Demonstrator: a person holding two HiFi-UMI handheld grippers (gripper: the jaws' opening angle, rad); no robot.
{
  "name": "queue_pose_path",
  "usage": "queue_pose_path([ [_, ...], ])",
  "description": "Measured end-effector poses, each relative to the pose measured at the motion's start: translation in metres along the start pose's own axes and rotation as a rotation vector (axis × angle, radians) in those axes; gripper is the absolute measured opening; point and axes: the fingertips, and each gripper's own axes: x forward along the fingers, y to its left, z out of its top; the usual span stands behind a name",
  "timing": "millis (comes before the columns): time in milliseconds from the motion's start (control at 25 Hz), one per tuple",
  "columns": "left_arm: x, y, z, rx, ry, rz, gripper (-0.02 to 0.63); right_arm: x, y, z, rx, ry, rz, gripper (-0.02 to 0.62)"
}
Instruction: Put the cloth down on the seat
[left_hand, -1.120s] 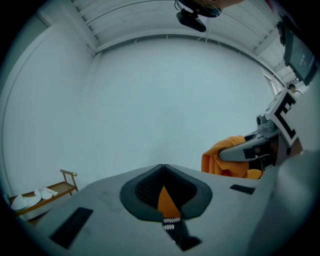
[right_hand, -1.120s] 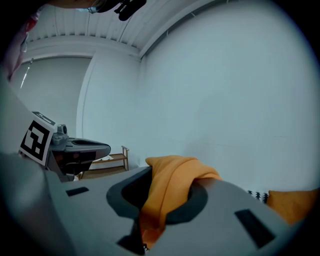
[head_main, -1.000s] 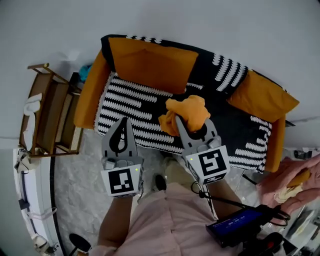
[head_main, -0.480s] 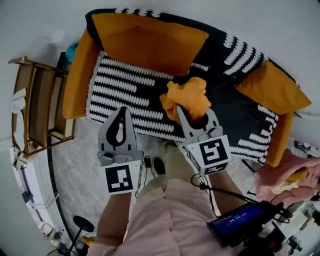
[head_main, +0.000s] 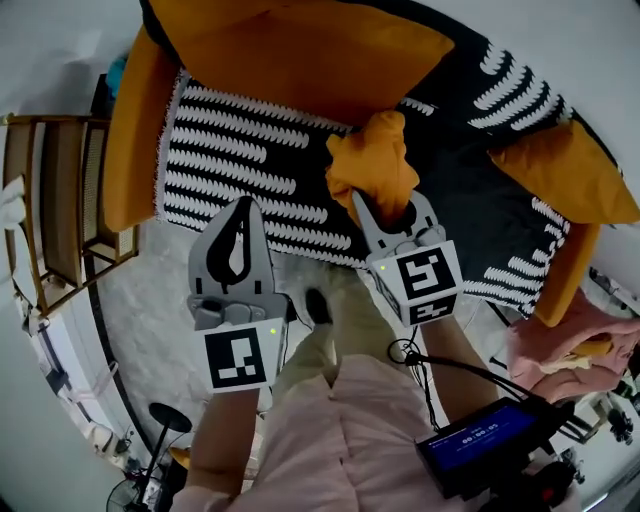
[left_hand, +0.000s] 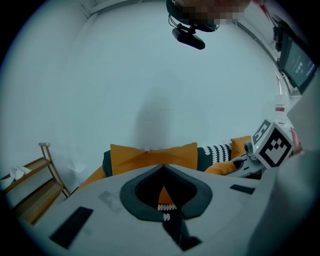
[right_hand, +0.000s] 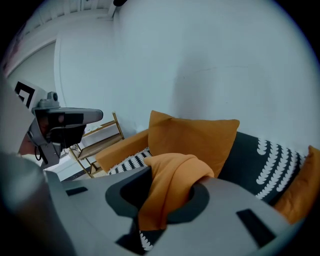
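Note:
An orange cloth (head_main: 375, 172) hangs bunched from my right gripper (head_main: 383, 206), which is shut on it above the sofa seat (head_main: 250, 170), a black-and-white patterned cover. In the right gripper view the cloth (right_hand: 170, 185) drapes out between the jaws, in front of an orange back cushion (right_hand: 192, 137). My left gripper (head_main: 240, 215) is shut and holds nothing; it hovers over the seat's front edge, left of the right gripper. In the left gripper view its jaws meet in front of the back cushion (left_hand: 150, 157).
The sofa has an orange back cushion (head_main: 300, 50), orange armrests (head_main: 125, 140) and a second cushion (head_main: 570, 170) at the right. A wooden shelf rack (head_main: 50, 210) stands left of it. A tablet with cable (head_main: 480, 445) and pink fabric (head_main: 560, 345) lie at the right.
The view has shifted forward over the sofa: both grippers now sit closer to the seat, and the cloth hangs further over the patterned cover. Both grips look unchanged.

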Motion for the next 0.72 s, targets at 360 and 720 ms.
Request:
queue_pose_path([
  [360,0.004,0.020,-0.016,-0.030,0.025,0.019,0.011,0.035,0.008,-0.034,0.015,0.155,0.027,0.176],
  [720,0.004,0.005,-0.011,-0.012,0.027,0.012,0.011,0.027,-0.009,-0.082,0.034,0.355,0.025,0.303],
])
